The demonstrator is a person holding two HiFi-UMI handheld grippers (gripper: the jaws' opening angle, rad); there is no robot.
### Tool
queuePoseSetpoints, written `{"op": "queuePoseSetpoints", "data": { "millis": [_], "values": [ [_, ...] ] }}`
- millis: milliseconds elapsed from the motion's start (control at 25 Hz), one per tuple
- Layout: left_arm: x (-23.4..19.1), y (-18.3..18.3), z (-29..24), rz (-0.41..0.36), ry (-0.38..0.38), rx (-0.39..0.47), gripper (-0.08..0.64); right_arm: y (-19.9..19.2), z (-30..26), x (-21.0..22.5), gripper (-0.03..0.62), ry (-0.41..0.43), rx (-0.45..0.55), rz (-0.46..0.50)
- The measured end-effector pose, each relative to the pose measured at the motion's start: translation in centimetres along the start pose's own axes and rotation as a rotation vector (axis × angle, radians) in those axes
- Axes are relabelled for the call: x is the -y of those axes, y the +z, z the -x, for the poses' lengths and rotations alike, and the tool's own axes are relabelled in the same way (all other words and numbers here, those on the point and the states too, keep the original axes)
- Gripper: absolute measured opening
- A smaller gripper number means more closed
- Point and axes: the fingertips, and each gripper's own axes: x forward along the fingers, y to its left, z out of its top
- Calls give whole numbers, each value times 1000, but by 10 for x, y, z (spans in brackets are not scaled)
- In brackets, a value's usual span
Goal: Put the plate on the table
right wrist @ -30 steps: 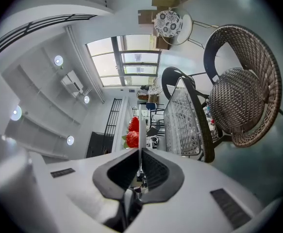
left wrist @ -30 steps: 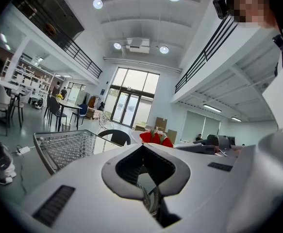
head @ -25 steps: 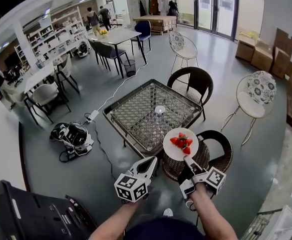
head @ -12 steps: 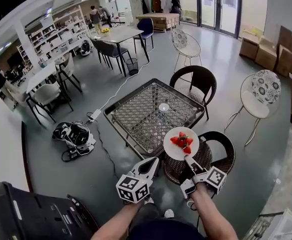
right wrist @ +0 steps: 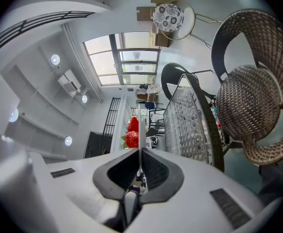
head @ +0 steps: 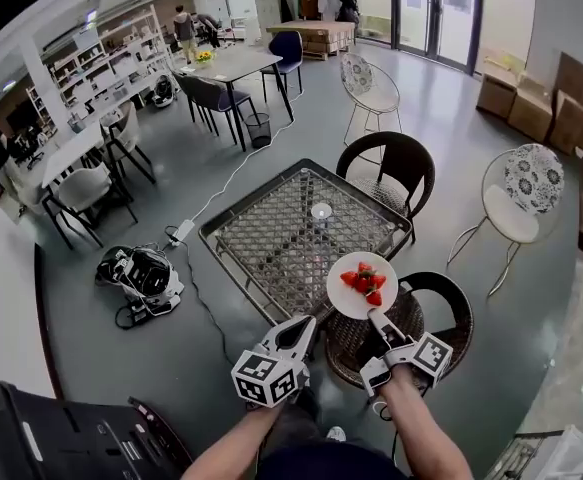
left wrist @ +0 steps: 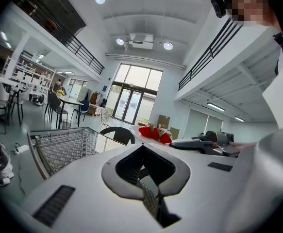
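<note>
Round white plate [head: 340, 295]: looking smooth and glossy.
Red strawberries [head: 363, 282]: glistening, shiny-skinned.
Square dark-framed table [head: 289, 238]: metal wire-mesh top glinting.
Near brown wicker chair [head: 441, 303]: showing rough, matt weave.
Left gripper [head: 304, 324], right gripper [head: 375, 317]: showing smooth, matt white plastic shells.

Probably an open-plan office: shelves [head: 106, 53] and work chairs [head: 89, 186] far left, glass doors [head: 431, 13] beyond, cardboard boxes [head: 516, 103] right, mezzanine railing [left wrist: 78, 45] overhead.

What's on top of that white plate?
Red strawberries with green leaves sit on the plate. The right tongs grip its near rim. Whatever lies beneath the berries is covered.
</note>
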Motion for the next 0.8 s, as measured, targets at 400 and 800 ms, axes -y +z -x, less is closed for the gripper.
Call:
{"op": "queuePoseSetpoints", "data": {
  "millis": [400, 800],
  "values": [
    [-63, 21, -48, 19, -43, -20, 5, 14, -75, 6, 15, -22, 16, 8],
    [-139, 46, -86, 43, -94, -37, 5, 14, -156, 9, 15, -63, 35, 10]
  ]
}}
